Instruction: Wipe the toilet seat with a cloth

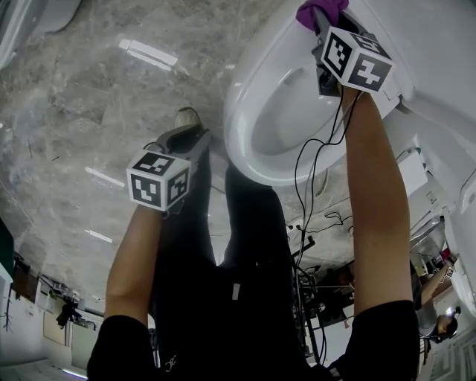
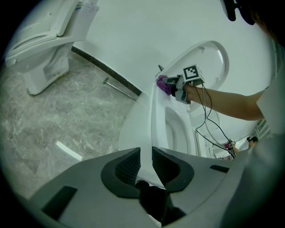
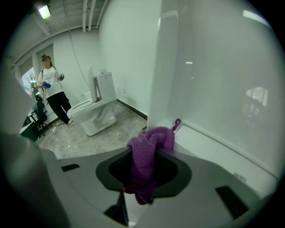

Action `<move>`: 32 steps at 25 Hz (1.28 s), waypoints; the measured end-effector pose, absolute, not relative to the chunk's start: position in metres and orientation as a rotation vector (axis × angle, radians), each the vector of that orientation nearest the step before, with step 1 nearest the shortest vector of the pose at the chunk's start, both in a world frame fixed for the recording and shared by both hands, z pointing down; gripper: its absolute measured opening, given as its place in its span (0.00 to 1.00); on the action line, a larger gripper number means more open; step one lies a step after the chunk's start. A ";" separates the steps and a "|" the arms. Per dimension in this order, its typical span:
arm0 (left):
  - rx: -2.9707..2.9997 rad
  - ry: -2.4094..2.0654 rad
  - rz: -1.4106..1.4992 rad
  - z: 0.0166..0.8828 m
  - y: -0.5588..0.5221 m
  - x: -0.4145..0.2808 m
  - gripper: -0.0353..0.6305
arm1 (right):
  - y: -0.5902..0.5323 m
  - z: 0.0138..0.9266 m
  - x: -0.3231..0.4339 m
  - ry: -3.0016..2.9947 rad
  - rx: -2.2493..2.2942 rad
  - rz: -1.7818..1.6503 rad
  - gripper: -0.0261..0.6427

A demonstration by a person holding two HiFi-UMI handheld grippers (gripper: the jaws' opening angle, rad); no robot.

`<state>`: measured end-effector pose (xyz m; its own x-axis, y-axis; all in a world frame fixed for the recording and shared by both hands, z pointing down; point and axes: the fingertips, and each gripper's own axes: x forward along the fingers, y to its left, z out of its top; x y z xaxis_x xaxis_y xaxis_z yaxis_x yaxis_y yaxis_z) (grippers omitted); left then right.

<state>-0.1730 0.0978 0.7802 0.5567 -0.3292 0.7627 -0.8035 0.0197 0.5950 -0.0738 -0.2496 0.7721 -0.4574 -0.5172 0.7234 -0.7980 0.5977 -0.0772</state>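
Currently: right gripper (image 3: 141, 171) pinching purple cloth (image 3: 151, 140), held at toilet seat (image 1: 239, 111) rear beside the raised lid (image 2: 213, 58); left gripper (image 2: 143, 167) jaws a narrow slit apart, empty, over floor (image 1: 89, 111). Risk: bunched cloth may drag out of the pinch; dangling cables (image 1: 309, 171) may dip into bowl (image 1: 286, 119)

Purple cloth (image 1: 320, 11) at the white toilet seat's (image 1: 245, 104) rear rim.
Fuzzy and bunched, it sits clamped in the right gripper (image 3: 143, 153); the oval seat lies down.
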 end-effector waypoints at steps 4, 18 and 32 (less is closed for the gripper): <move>1.564 -0.987 0.483 0.779 0.100 -0.172 0.16 | -0.236 0.771 -0.062 -2.193 1.097 0.578 0.20; 1.609 -0.946 0.527 0.773 0.095 -0.143 0.16 | -0.140 0.781 -0.040 -2.201 0.715 0.152 0.20; 1.667 -0.941 0.546 0.753 0.075 -0.085 0.16 | -0.135 0.801 0.125 -1.883 1.121 0.423 0.20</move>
<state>-0.0851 0.0747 0.7529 0.5793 -0.3071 0.7551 -0.8079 -0.0935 0.5818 0.1248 -0.1353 0.8008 -0.2069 -0.5347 0.8193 -0.8335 0.5348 0.1386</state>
